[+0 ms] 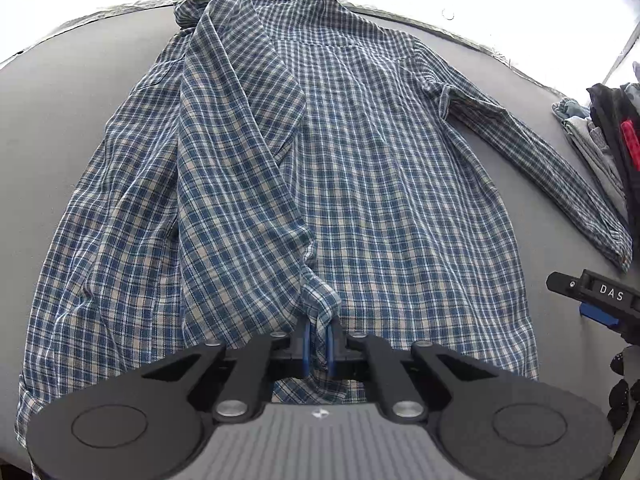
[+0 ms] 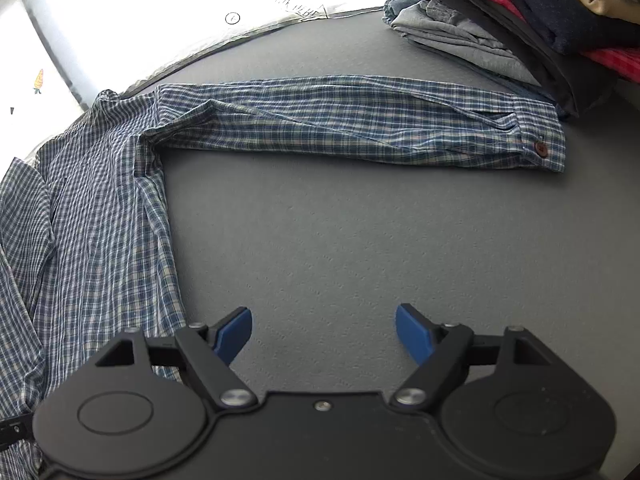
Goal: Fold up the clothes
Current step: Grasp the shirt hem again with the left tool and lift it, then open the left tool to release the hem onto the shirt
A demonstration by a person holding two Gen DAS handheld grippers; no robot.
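Plaid shirt (image 1: 360, 184) in blue, white and tan checks lies spread on the grey table (image 1: 60, 120), collar end far from me, hem near. One front panel or sleeve is drawn over the body and runs as a long, creased band from the collar down toward the hem. My left gripper (image 1: 318, 344) has its blue pads pressed close together on a bunched tip of that band, so I hold the shirt there just above the hem. The cloth is thin woven cotton by the look of it, rumpled in soft ridges on the left half and flatter on the right.

From the left wrist view I see the whole body of the shirt, and at the right edge a part of my other tool marked "DAS".

The right wrist view shows what the left barely catches: the sleeve (image 2: 360, 120) stretched out flat and straight across the table, ending in a cuff (image 2: 540, 144) with a brown button (image 2: 541, 148). The cuff lies just beside a stack of folded clothes (image 2: 520, 12), grey, black, red check and tan, at the table's far right. My right gripper (image 2: 324, 332) hangs over bare table with its blue fingers (image 2: 234, 334) spread wide and nothing between them; the shirt's side edge lies just to its left. The table top is a matte, faintly pebbled grey.
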